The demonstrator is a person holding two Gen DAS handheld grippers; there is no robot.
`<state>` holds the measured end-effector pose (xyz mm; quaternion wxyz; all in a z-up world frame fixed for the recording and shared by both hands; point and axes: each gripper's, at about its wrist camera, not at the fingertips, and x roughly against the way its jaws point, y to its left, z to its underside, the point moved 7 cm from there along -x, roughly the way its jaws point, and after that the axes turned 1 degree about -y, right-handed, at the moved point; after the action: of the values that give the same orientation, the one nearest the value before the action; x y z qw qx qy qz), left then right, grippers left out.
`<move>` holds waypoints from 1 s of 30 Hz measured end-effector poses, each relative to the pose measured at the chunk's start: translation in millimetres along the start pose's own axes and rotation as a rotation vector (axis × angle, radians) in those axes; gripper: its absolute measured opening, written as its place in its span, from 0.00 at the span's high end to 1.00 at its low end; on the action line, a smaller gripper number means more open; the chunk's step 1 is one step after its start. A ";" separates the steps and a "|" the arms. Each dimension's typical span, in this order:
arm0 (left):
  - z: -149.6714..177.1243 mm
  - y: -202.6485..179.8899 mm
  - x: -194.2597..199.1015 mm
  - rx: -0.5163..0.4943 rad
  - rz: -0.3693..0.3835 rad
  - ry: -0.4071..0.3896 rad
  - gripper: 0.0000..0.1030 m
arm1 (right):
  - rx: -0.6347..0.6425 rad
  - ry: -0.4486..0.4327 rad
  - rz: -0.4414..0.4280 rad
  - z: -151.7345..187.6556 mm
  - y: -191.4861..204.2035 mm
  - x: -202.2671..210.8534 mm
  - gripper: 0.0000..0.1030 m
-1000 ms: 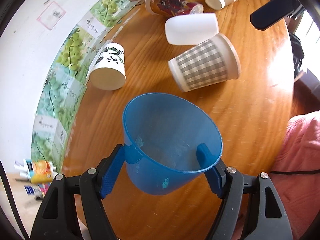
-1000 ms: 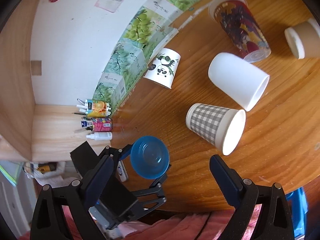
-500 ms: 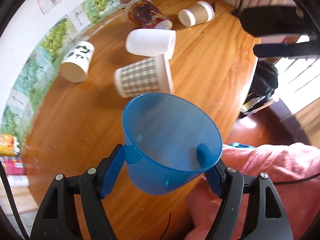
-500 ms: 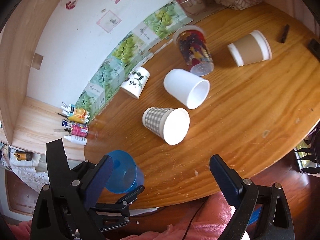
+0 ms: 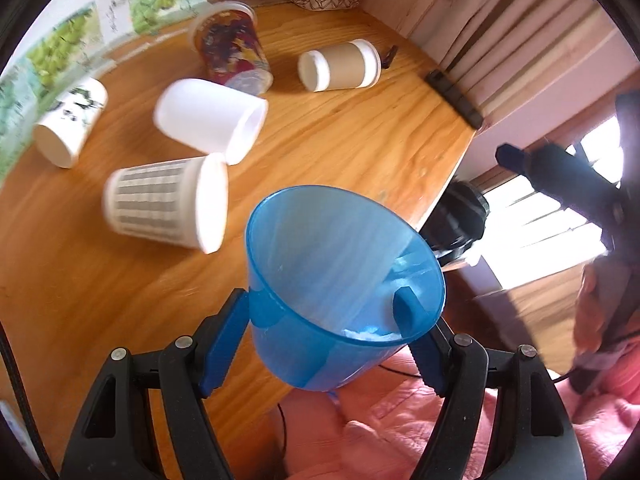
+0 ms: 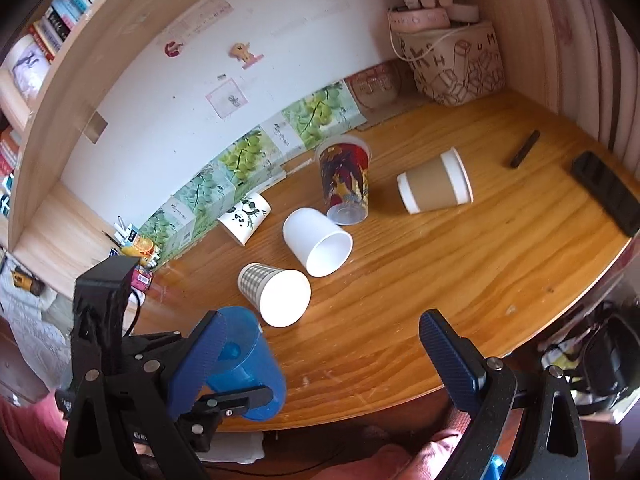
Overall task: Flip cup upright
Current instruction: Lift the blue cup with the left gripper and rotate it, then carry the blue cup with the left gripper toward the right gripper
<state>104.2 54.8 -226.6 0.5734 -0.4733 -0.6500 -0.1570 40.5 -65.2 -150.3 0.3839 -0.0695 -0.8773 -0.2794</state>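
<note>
the left gripper [image 5: 326, 312] has its jaws clenched on the translucent blue plastic cup [image 5: 340, 276], lifted over the tabletop [image 6: 420, 272] edge at seven o'clock in the right wrist view, mouth tilted, not yet set upright. at centre, five tapered cups lie on their sides on glossy wood. at five o'clock the right gripper [image 6: 328, 364] hangs with jaws released, empty.

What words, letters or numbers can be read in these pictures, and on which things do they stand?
"H", "U", "M" and more scattered capitals: drawn on the beige bag in the corner.
Book spines on the shelf: too small to read.
Green boxes along the wall: print too small.
Dark printed cup: a picture only, no words legible.
Blue cup in the left gripper: no text.
</note>
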 end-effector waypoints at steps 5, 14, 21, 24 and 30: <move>-15.3 -20.1 -25.7 0.076 0.107 0.028 0.25 | 0.042 0.004 -0.006 -5.5 -21.5 10.8 0.05; -35.4 -32.3 -65.6 0.262 0.209 0.063 0.25 | 0.192 0.040 -0.077 -22.9 -46.4 11.5 0.05; -54.2 -23.0 -81.5 0.405 0.204 0.026 0.25 | 0.303 0.139 -0.121 -26.7 -57.6 -8.9 0.05; -57.1 -19.8 -86.4 0.441 0.199 0.012 0.25 | 0.350 0.171 -0.147 -28.0 -59.2 -15.2 0.05; -61.6 -17.7 -92.8 0.482 0.167 -0.011 0.26 | 0.445 0.221 -0.171 -28.0 -64.6 -24.6 0.05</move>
<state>117.1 -40.5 -285.5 0.6773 -0.3757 -0.6303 0.0529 53.6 -132.0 -180.7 0.4582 0.1221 -0.8726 -0.1171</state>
